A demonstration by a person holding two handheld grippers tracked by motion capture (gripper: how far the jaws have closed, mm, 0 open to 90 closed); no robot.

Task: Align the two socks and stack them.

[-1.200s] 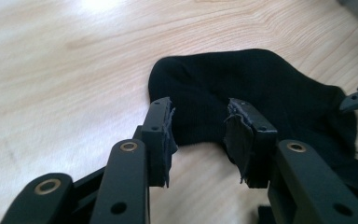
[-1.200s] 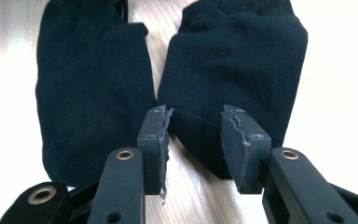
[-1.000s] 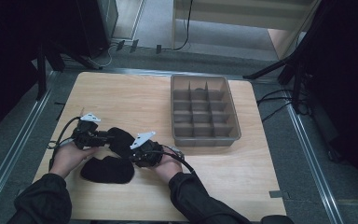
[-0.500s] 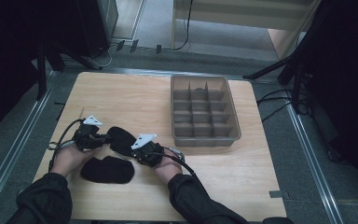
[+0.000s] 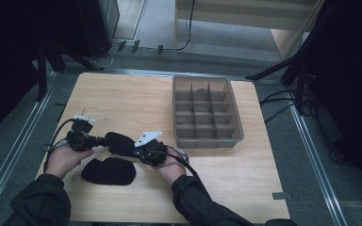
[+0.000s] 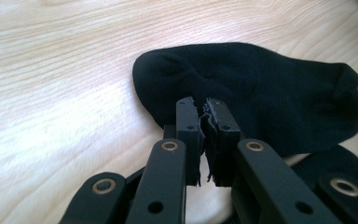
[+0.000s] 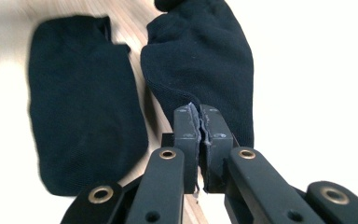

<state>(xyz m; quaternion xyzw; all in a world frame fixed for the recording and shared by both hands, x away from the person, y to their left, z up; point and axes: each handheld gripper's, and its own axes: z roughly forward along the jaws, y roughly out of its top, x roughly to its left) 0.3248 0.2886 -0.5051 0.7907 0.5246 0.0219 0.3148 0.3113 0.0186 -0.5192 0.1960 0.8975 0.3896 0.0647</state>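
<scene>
1. Black sock [image 5: 119, 142]: you held it stretched between both grippers, just above the wooden table [image 5: 122, 99], near its front edge.
2. Left gripper [image 6: 204, 114]: your jaws had just been closing and were clamped on one end of that sock.
3. Right gripper [image 7: 199, 116]: your jaws had likewise just been closing and pinched the sock's other edge.
4. Second black sock [image 5: 108, 171]: it lay flat on the table, just in front of the held one.
5. Grey divided tray [image 5: 206, 110]: it stood well apart, to your right.
</scene>
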